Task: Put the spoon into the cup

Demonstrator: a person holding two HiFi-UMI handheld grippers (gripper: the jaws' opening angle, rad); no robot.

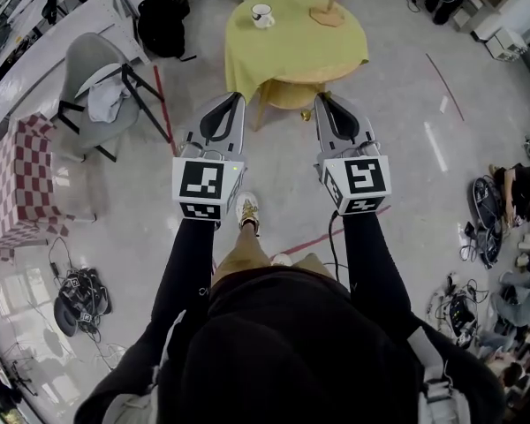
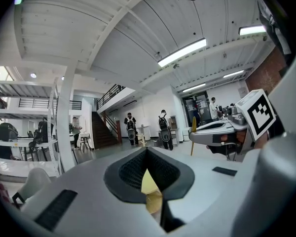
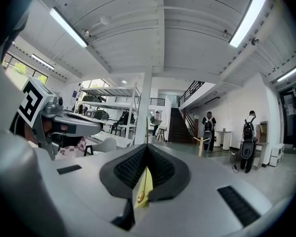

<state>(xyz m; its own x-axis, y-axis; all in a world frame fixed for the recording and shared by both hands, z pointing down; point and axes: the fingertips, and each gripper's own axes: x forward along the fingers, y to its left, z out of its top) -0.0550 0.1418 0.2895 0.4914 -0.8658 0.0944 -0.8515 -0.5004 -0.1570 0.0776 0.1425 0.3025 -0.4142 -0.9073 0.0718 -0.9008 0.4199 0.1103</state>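
Observation:
A white cup (image 1: 262, 14) stands at the far left of a round table under a yellow cloth (image 1: 300, 56). A wooden stand (image 1: 329, 11) with an upright post is on the table's far right. I cannot make out a spoon. My left gripper (image 1: 233, 98) and right gripper (image 1: 323, 97) are held level side by side, short of the table, both shut with nothing in them. In the left gripper view the left gripper (image 2: 147, 149) shows only a sliver of yellow cloth (image 2: 149, 184) behind its closed tips. The right gripper (image 3: 148, 146) shows the same.
A grey chair (image 1: 97, 78) with a cloth on it and a black bag (image 1: 163, 11) stand left of the table. A checkered table (image 1: 18, 184) is at the far left. Cables (image 1: 79, 294) lie on the floor, and people (image 1: 512, 197) sit at the right.

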